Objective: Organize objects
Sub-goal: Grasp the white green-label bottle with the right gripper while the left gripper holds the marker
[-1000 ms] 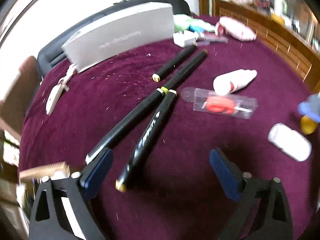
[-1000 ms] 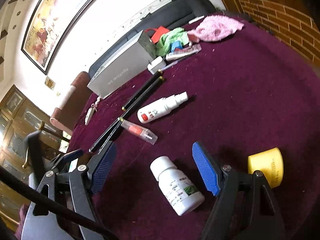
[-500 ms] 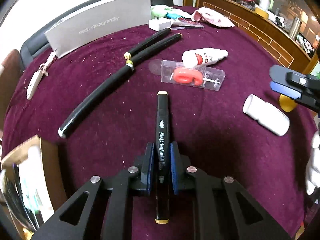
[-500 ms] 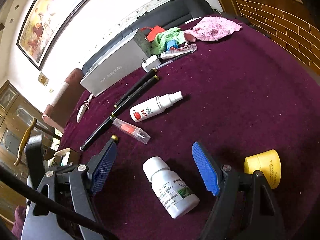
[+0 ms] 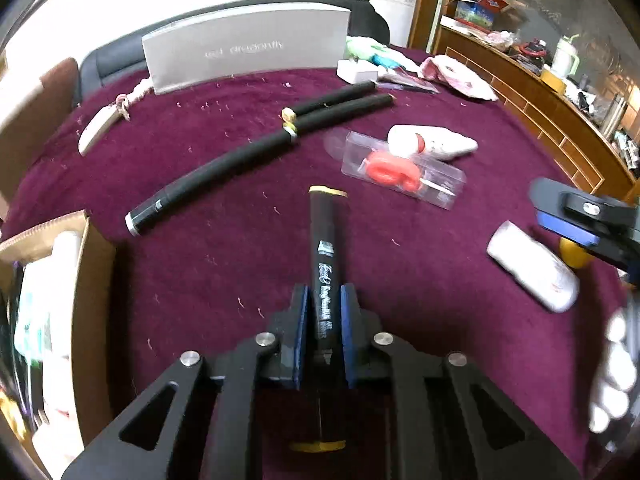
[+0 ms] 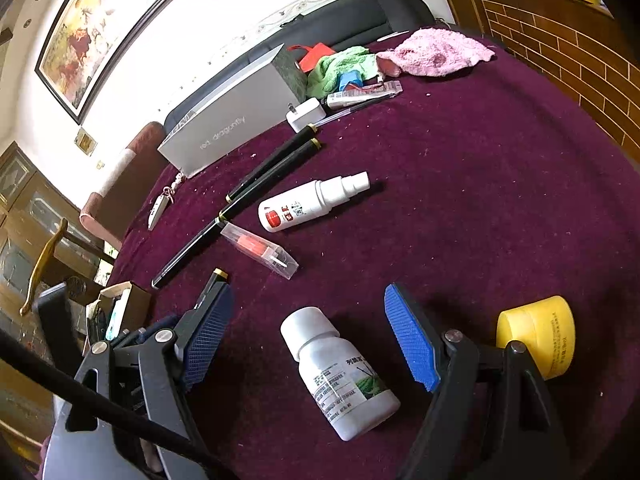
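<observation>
My left gripper (image 5: 323, 320) is shut on a black marker (image 5: 326, 240) with yellow ends, gripped near its middle and pointing away over the maroon cloth (image 5: 224, 264). Its far yellow end (image 6: 218, 274) also peeks out beside my right gripper's left finger. Another long black marker (image 5: 208, 178) and two shorter ones (image 5: 340, 102) lie further back. My right gripper (image 6: 307, 298) stands open above a white pill bottle (image 6: 340, 372), which lies on its side between the fingers without touching the pads.
A cardboard box (image 5: 86, 280) with items sits at the left edge. A clear case with a red part (image 5: 400, 168), a white spray bottle (image 6: 312, 202), a yellow jar (image 6: 540, 336), a grey box (image 5: 248, 48), a white charger (image 6: 306, 114) and cloths (image 6: 432, 56) lie around.
My left gripper went from open around the markers to shut on one marker and turned it so that it points straight ahead. The right gripper has stayed open over the pill bottle.
</observation>
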Demonstrator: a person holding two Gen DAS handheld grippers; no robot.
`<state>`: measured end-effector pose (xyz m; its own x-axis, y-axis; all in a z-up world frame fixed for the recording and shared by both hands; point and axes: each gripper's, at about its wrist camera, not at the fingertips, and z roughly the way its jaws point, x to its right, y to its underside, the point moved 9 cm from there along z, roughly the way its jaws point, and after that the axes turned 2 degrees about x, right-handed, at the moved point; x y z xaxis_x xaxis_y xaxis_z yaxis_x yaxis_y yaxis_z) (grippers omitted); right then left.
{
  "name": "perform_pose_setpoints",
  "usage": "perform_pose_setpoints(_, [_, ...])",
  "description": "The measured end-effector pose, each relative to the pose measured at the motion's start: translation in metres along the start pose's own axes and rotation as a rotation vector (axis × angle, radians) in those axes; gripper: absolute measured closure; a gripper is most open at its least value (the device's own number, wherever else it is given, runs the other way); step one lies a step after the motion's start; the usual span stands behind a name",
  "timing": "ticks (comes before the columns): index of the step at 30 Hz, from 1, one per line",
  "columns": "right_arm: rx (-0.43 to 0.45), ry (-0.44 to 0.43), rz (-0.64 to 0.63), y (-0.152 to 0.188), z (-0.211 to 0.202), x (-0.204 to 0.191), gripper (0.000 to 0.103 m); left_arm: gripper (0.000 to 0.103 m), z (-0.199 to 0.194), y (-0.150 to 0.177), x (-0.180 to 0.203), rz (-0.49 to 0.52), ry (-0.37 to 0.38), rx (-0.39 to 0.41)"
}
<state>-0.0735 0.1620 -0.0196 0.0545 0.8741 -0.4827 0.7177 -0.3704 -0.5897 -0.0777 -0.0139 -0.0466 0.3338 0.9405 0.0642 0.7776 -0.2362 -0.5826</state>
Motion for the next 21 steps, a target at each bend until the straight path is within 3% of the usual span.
perform_pose_setpoints(3, [0.014, 0.003, -0.042, 0.000, 0.000, -0.003, 0.025, 0.092, -0.014, 0.011, 0.005, -0.021, 0.032, 0.010])
perform_pose_setpoints(7, [0.044, 0.023, -0.129, 0.004, -0.001, -0.011, 0.025, 0.092, -0.045, 0.027, 0.003, -0.124, 0.109, 0.061])
perform_pose_setpoints(10, [0.008, 0.013, -0.131, 0.015, 0.002, -0.014, 0.025, 0.092, -0.072, 0.036, 0.000, -0.139, 0.135, 0.098])
perform_pose_setpoints(15, [-0.024, 0.108, -0.185, 0.028, -0.002, -0.013, 0.025, 0.091, -0.111, 0.050, -0.010, -0.152, 0.166, 0.158])
perform_pose_setpoints(21, [-0.072, 0.205, -0.269, 0.044, -0.002, -0.011, 0.029, 0.091, -0.125, 0.068, -0.024, -0.181, 0.183, 0.174])
